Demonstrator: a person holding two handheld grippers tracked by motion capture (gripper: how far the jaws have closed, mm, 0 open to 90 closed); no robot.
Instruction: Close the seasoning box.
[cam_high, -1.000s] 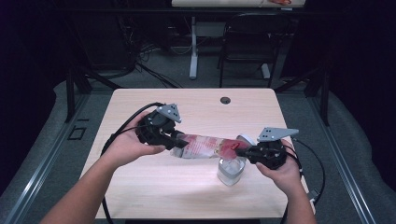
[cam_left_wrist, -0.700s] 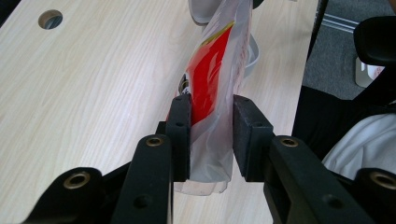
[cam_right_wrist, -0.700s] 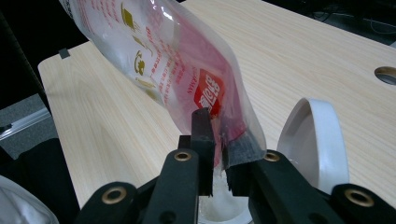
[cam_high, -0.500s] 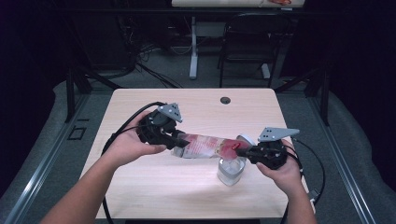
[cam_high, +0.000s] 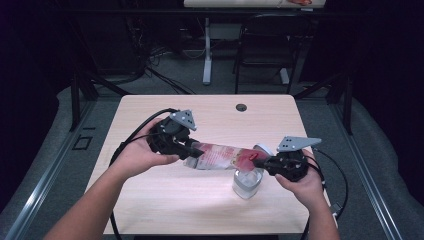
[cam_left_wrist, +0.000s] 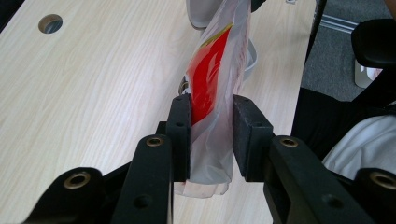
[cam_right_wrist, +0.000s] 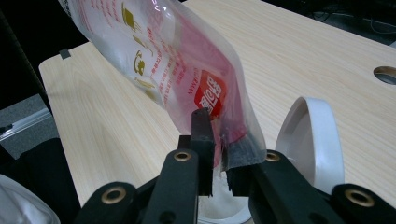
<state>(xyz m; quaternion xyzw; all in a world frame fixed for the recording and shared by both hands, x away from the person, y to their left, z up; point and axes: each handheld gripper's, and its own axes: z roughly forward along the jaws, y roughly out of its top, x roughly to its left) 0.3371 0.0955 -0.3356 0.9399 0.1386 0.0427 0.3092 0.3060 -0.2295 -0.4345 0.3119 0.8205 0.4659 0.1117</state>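
A clear plastic bag with red print hangs stretched between my two grippers, just above the table. My left gripper is shut on its left end; in the left gripper view both pads press the bag at the gripper. My right gripper is shut on the bag's right end, pinching the red-printed corner of the bag at the gripper. Right under that end stands a clear container with a white hinged lid standing open, the same lid beside my right jaws.
The light wooden table has a round cable hole at its far edge. Black cables trail off the left side and another cable off the right. A desk leg and a chair stand on the floor beyond the table.
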